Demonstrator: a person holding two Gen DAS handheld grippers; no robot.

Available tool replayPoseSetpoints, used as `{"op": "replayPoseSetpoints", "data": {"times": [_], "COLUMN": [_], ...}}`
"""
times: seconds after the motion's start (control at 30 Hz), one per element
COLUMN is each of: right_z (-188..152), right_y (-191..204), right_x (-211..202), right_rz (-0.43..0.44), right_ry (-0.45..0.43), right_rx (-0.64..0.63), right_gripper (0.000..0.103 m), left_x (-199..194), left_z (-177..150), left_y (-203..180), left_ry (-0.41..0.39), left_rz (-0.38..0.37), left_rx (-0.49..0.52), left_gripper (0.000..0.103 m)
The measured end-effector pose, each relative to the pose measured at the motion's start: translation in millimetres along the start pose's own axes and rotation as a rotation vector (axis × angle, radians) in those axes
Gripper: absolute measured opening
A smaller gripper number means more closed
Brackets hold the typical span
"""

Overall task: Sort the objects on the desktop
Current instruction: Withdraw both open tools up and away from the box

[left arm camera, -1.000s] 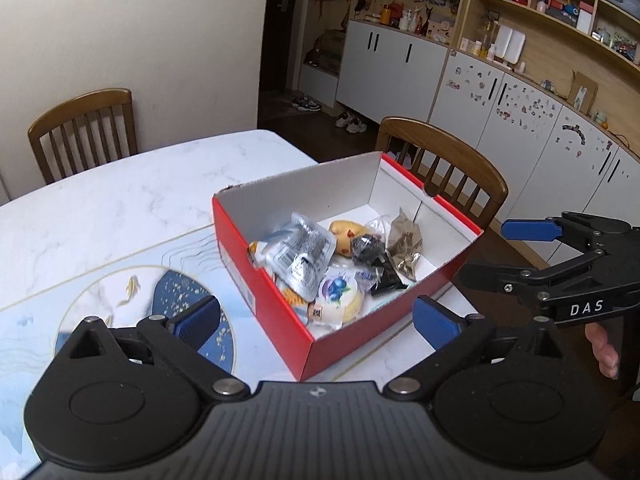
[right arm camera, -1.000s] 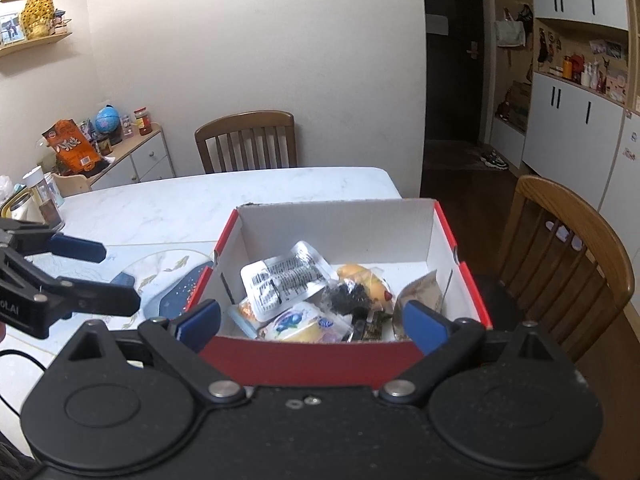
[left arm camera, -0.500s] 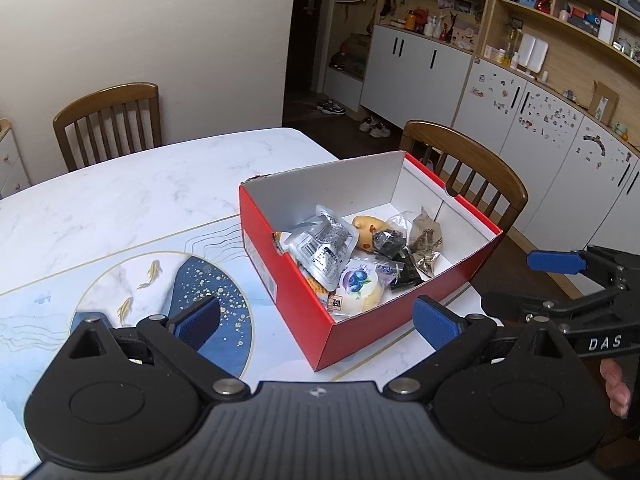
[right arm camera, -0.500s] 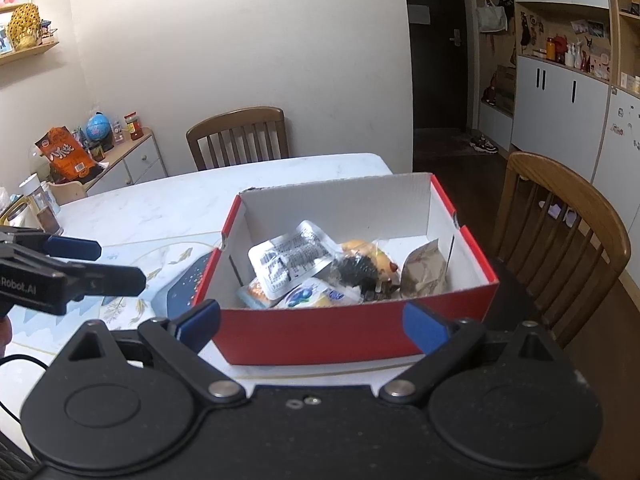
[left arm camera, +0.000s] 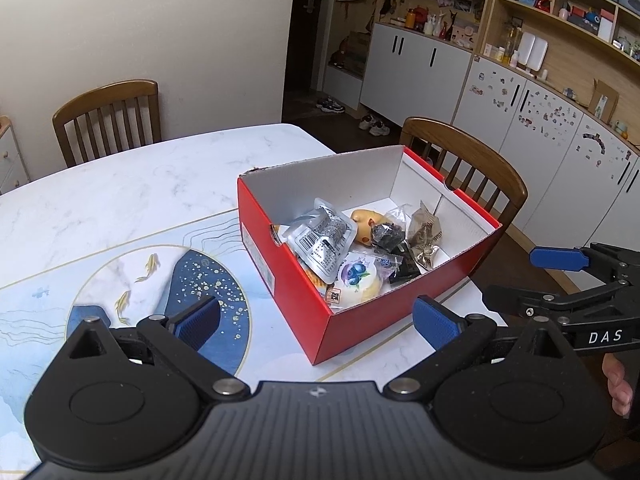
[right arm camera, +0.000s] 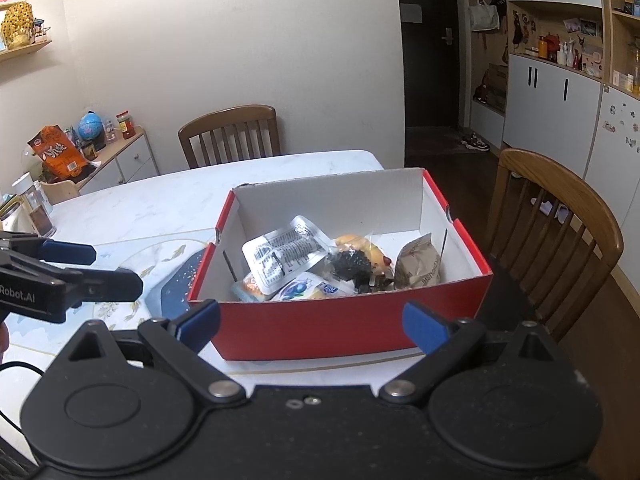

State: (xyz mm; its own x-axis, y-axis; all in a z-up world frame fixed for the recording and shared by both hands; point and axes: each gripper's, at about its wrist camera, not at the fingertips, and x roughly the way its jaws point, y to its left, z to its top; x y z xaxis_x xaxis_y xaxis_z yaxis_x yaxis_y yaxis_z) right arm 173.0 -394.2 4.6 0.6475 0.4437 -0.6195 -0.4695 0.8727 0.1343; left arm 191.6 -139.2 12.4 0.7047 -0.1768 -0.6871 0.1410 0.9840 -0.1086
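A red cardboard box (left arm camera: 280,272) (right arm camera: 320,328) with a white inside stands on the white marble table (left arm camera: 140,184). It holds several snacks: a silver foil packet (left arm camera: 320,238) (right arm camera: 286,252), a blueberry-print packet (left arm camera: 356,276), a yellow bun (left arm camera: 362,220), a black wrapped item (left arm camera: 386,236) and a brown pouch (left arm camera: 426,232) (right arm camera: 418,268). My left gripper (left arm camera: 316,320) is open and empty, short of the box's near corner; it also shows at the left of the right wrist view (right arm camera: 80,272). My right gripper (right arm camera: 312,322) is open and empty before the box's front wall; it also shows at the right of the left wrist view (left arm camera: 532,280).
A blue and white fish-print mat (left arm camera: 160,280) lies under and left of the box. Wooden chairs stand at the far side (left arm camera: 108,120) and right side (left arm camera: 472,160) of the table. Jars (right arm camera: 36,216) sit at the table's left end. Cabinets (left arm camera: 540,128) line the right wall.
Both grippers have pulled back and up from the box, so it looks smaller and farther. Both stay open and empty. The box's contents have not moved.
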Motion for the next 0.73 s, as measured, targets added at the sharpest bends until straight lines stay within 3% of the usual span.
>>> {"op": "replayPoseSetpoints", "data": {"times": [0.73], "right_z": [-0.6], "right_y": [-2.9], "right_x": [5.3], "right_rz": [-0.015], "right_ry": [0.015], "right_rx": [0.024], "right_gripper": [0.098], "left_x": [4.7], "left_z": [-0.3], "left_y": [0.7], "left_ry": [0.007], "left_rz": [-0.018], "left_rx": [0.003], "left_gripper": [0.103]}}
